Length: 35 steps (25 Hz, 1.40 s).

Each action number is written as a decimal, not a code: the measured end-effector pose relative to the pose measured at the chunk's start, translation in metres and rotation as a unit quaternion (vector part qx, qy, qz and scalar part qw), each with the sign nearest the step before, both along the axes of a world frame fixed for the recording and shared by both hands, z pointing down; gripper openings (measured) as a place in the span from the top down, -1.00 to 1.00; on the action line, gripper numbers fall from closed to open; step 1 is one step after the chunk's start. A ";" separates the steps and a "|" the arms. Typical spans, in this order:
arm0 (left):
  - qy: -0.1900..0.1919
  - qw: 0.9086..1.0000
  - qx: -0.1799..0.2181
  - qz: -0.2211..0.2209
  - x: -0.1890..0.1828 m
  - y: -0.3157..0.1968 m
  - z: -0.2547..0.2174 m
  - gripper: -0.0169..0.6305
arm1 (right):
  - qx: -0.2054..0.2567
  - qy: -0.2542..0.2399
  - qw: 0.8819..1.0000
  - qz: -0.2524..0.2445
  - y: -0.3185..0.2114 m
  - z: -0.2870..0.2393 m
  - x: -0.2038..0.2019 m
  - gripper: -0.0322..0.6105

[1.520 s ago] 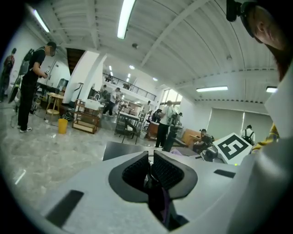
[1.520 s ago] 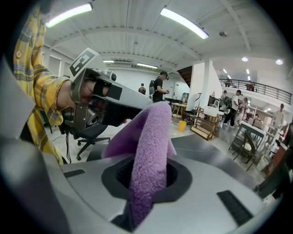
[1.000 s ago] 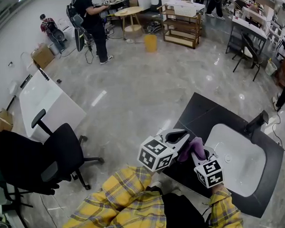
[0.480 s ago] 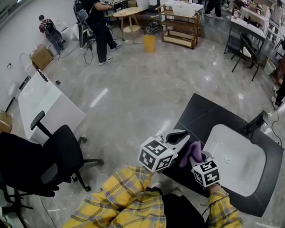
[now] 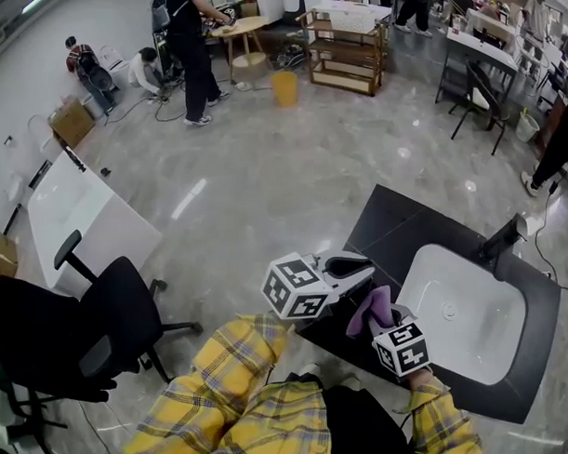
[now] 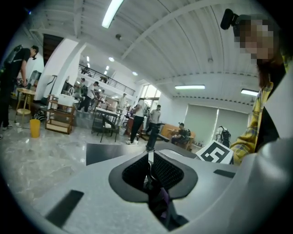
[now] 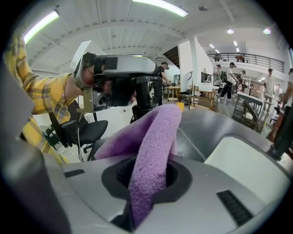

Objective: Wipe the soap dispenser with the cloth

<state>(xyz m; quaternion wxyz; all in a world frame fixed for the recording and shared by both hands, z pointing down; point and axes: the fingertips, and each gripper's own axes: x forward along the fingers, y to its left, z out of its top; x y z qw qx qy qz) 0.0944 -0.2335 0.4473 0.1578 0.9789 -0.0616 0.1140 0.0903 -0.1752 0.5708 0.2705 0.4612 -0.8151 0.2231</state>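
Head view: left gripper [image 5: 353,264] and right gripper [image 5: 388,320] meet over the counter's [image 5: 405,228] left edge.
Left gripper view: jaws pinch the dark dispenser [image 6: 160,200] by its narrow top.
Right gripper view: jaws clamp the soft cloth [image 7: 153,137].
Handling: dispenser probably rigid and slippery; hold its neck.

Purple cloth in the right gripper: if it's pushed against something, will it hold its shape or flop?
Probably floppy: the purple cloth folds over on itself beyond the right gripper, so it should bend and wrap around things rather than push back. Its fleecy pile suggests it is light and grippy, so it is unlikely to slip out.
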 end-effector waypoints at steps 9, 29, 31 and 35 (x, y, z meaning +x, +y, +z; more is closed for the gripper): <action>-0.009 0.993 0.027 0.119 0.010 0.005 -0.001 0.83 | 0.021 0.001 1.000 -0.008 0.007 -0.014 -0.001 0.79; -0.066 0.984 0.086 -0.138 -0.008 0.021 0.029 0.20 | 0.046 0.010 0.998 0.049 0.027 -0.037 0.034 0.79; -0.083 0.982 0.083 -0.146 -0.003 0.019 0.038 0.20 | 0.046 0.012 0.998 0.048 0.027 -0.037 0.033 0.79; -0.107 0.975 0.092 -0.172 0.005 0.014 0.048 0.20 | 0.045 0.016 0.998 0.047 0.030 -0.038 0.030 0.79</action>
